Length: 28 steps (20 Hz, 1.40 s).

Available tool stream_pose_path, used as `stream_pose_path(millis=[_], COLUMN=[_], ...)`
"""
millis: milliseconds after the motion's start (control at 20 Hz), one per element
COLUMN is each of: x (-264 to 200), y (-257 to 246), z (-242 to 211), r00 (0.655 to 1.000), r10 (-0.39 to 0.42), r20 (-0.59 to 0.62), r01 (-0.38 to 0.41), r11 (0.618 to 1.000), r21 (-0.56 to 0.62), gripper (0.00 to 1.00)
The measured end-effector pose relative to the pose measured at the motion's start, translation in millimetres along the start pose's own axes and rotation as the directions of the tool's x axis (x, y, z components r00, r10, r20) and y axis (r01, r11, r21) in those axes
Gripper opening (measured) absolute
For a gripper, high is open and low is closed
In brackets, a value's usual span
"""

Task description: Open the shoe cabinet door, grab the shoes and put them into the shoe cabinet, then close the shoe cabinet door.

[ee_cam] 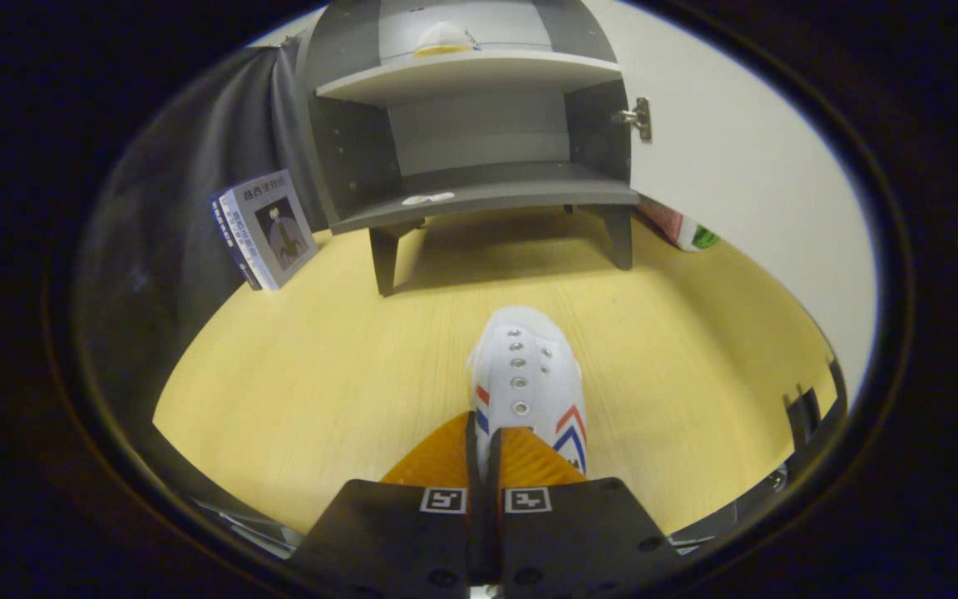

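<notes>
Gripper (486, 441) seemingly clamped on white shoe's (529, 378) side; shoe cabinet (479, 191) ahead, door (728, 166) open

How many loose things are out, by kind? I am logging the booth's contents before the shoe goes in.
Shoes: 2, the white shoe held by the gripper, and a shoe on the upper shelf of the cabinet
Books: 1, the book beside the cabinet
Packages: 1, the package behind the open door
Total: 4

Bare floor (338, 366) lies open up to the doorless-looking cabinet (479, 125); a book (267, 229) leans left.
</notes>
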State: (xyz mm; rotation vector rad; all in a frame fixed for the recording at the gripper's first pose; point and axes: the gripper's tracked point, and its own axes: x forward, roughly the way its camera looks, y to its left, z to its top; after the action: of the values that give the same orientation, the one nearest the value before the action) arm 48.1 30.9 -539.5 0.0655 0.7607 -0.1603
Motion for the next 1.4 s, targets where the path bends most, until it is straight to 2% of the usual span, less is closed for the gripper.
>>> stream_pose_path(millis=[250, 500, 700, 850, 1150, 1300, 1400], x=[-34, -86, -130, -151, -137, -111, -85], y=[-2, 0, 0, 4, 4, -2, -10], z=[44, 116, 192, 241, 330, 378, 405], r00=[0.999, 0.992, 0.966, 0.944, 0.913, 0.897, 0.901], r10=[0.005, -0.027, -0.085, -0.099, -0.063, -0.035, -0.023], r20=[0.039, 0.126, 0.244, 0.314, 0.403, 0.441, 0.434], r01=[-0.004, 0.032, 0.098, 0.118, 0.115, 0.109, 0.107], r11=[1.0, 0.999, 0.994, 0.992, 0.988, 0.984, 0.98], r21=[-0.026, -0.032, -0.044, -0.041, -0.105, -0.142, -0.17], gripper=[0.02, 0.02, 0.02, 0.02, 0.02, 0.02, 0.02])
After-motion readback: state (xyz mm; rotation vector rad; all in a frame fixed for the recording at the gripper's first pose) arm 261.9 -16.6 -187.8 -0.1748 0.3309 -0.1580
